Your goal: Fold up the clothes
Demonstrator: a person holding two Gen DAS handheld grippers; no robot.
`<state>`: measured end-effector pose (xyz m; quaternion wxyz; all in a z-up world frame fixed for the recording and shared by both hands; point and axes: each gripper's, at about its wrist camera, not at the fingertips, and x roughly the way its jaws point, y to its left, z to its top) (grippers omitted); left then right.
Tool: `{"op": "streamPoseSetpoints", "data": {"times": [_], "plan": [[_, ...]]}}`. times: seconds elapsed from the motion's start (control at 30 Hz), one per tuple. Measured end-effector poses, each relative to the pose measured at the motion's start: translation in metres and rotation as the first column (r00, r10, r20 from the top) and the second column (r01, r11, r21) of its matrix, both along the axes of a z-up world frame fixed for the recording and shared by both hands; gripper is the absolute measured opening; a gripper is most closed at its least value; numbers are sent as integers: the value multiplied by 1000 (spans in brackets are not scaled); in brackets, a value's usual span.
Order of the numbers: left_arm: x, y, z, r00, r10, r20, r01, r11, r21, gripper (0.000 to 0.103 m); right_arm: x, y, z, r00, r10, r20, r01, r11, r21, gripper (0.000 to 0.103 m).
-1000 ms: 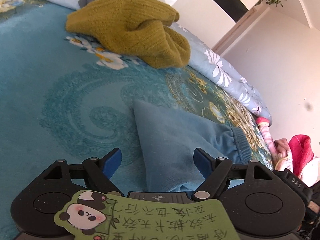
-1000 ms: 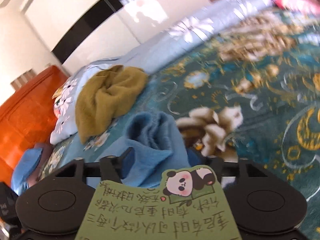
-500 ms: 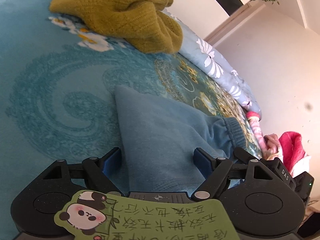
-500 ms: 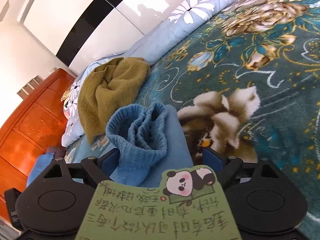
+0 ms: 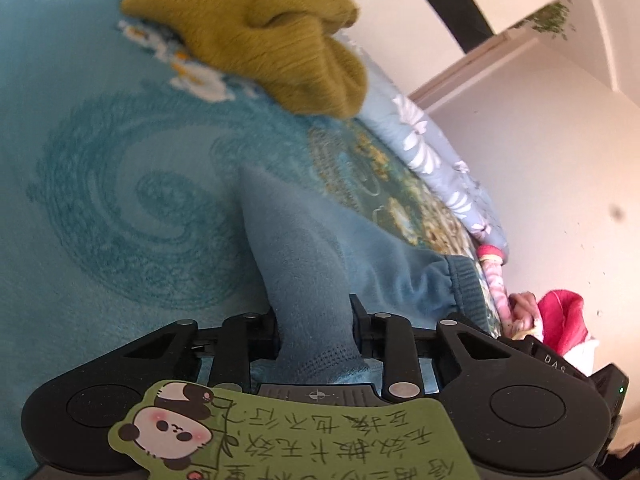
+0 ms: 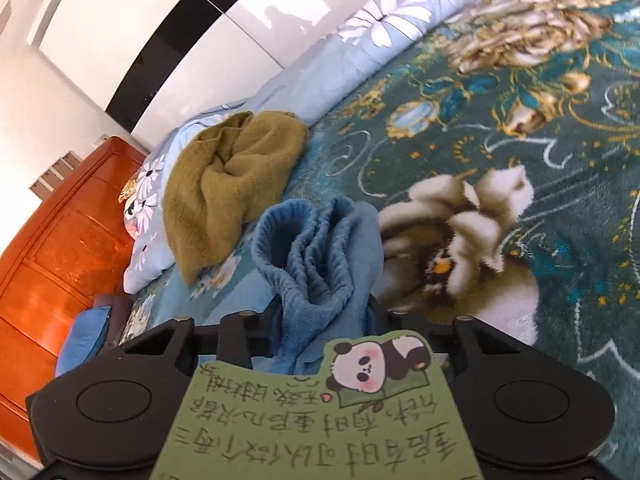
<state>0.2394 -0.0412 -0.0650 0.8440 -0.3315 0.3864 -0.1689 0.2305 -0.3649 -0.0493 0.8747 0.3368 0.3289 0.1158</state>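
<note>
A blue fleece garment point(image 5: 304, 256) lies on the teal patterned bedspread point(image 5: 100, 184). My left gripper point(image 5: 314, 328) is shut on its folded lower edge, with cloth bunched between the jaws. The garment's ribbed cuff point(image 5: 464, 284) lies to the right. In the right wrist view my right gripper point(image 6: 324, 320) is shut on the same blue garment point(image 6: 320, 248), at the gathered ribbed waistband, which stands up in folds between the jaws.
A crumpled mustard-yellow knit sweater point(image 5: 256, 36) lies further up the bed; it also shows in the right wrist view point(image 6: 232, 184). A light blue floral quilt point(image 6: 360, 48) runs along the bed's edge. Pink and red clothes point(image 5: 556, 312) lie at the right. An orange wooden headboard point(image 6: 52, 248) stands at left.
Both grippers were open around the blue garment and have closed on it. The left one has slid forward over the cloth edge; the right one now pinches the waistband.
</note>
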Motion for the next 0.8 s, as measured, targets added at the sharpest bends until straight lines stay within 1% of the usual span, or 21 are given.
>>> {"op": "streamPoseSetpoints", "data": {"times": [0.17, 0.3, 0.43, 0.63, 0.8], "plan": [[-24, 19, 20, 997, -12, 81, 13, 1000, -10, 25, -20, 13, 27, 999, 17, 46, -16, 1000, -16, 38], [-42, 42, 38, 992, -12, 122, 12, 1000, 0, 25, -35, 35, 48, 996, 46, 80, -43, 998, -37, 39], [-64, 73, 61, 983, -7, 184, -1, 999, 42, 25, -44, 65, 68, 988, 97, 118, -91, 994, -53, 39], [-85, 141, 92, 976, 48, 212, -63, 996, 65, 25, -44, 124, 89, 967, 196, 164, -191, 981, -43, 39], [-106, 213, 119, 949, 148, 278, -175, 982, 75, 26, -34, 198, 110, 927, 307, 218, -310, 950, -19, 39]]}}
